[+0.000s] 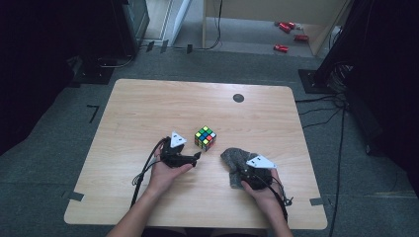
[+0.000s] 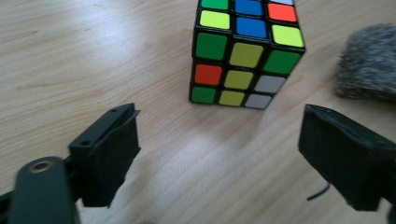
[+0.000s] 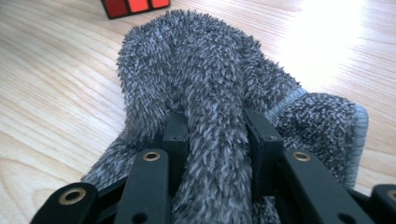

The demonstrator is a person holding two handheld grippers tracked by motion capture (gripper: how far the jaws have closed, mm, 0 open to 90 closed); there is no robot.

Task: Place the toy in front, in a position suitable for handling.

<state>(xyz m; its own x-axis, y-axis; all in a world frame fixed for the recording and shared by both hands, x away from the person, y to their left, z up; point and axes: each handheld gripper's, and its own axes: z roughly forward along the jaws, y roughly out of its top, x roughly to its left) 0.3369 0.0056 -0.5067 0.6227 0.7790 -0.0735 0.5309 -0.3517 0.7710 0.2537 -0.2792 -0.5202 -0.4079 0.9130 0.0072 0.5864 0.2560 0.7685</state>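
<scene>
Currently, on the tabletop (image 1: pixel 138 108), the left claw (image 1: pixel 197 157) is held low by the left hand (image 1: pixel 165 173), just short of the cube (image 1: pixel 205 138). Its jaws are spread wide with nothing between them, and they are aimed at the cube. Seen from the left claw view, the cube (image 2: pixel 245 51) stands on the wood a little beyond the open jaws, apart from them, its green, yellow, blue, orange and white squares facing the camera. A grey edge of the cloth (image 2: pixel 369 63) is seen to the right of the cube there, not touching it.

Farther right in the high view, the cloth (image 1: pixel 236 160) lies bunched on the tabletop near the cube. The right claw (image 1: pixel 242 170) is held by the right hand (image 1: pixel 264 192) over it. From the right claw view, a raised fold of the fluffy cloth (image 3: pixel 210 93) is pinched between the two jaws, which are drawn close together on it.
</scene>
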